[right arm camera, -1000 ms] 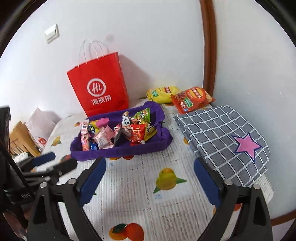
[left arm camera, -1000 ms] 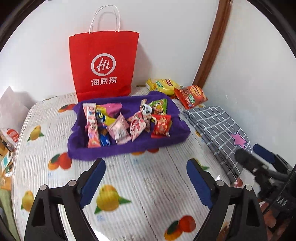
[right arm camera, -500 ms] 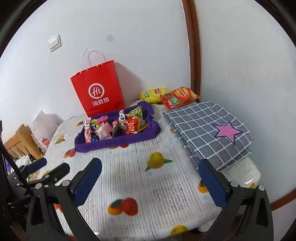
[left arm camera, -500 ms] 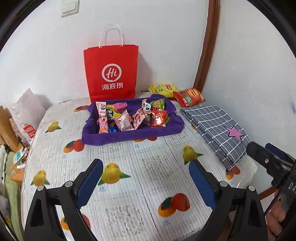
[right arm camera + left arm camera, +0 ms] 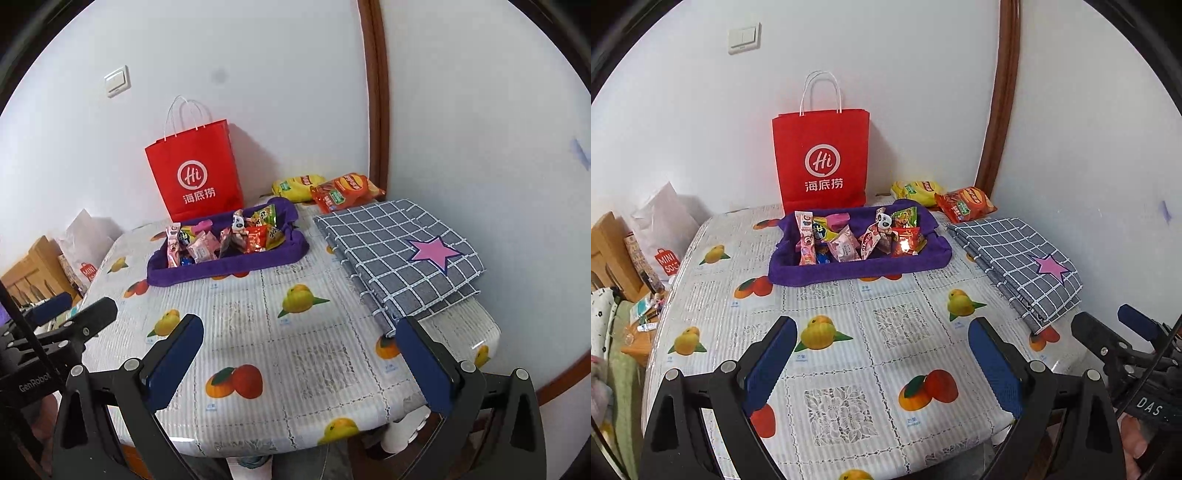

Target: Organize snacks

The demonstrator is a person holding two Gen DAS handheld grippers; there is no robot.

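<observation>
I hold both tools back near the front edge of the bench. My left gripper has its jaws wide apart with nothing in them. My right gripper is the same, jaws apart and empty.

The small snack packets sit piled in the purple tray, far across the bench by the red paper bag. A yellow chip bag and an orange chip bag lie behind the tray near the wall. They are not in the tray.

I think the chip bags are the risk. They are far away and puffy, so my jaws could slip off or crush the chips. Reaching over the tray, I might bump it and spill packets. The folded checked cloth is close by too.
</observation>
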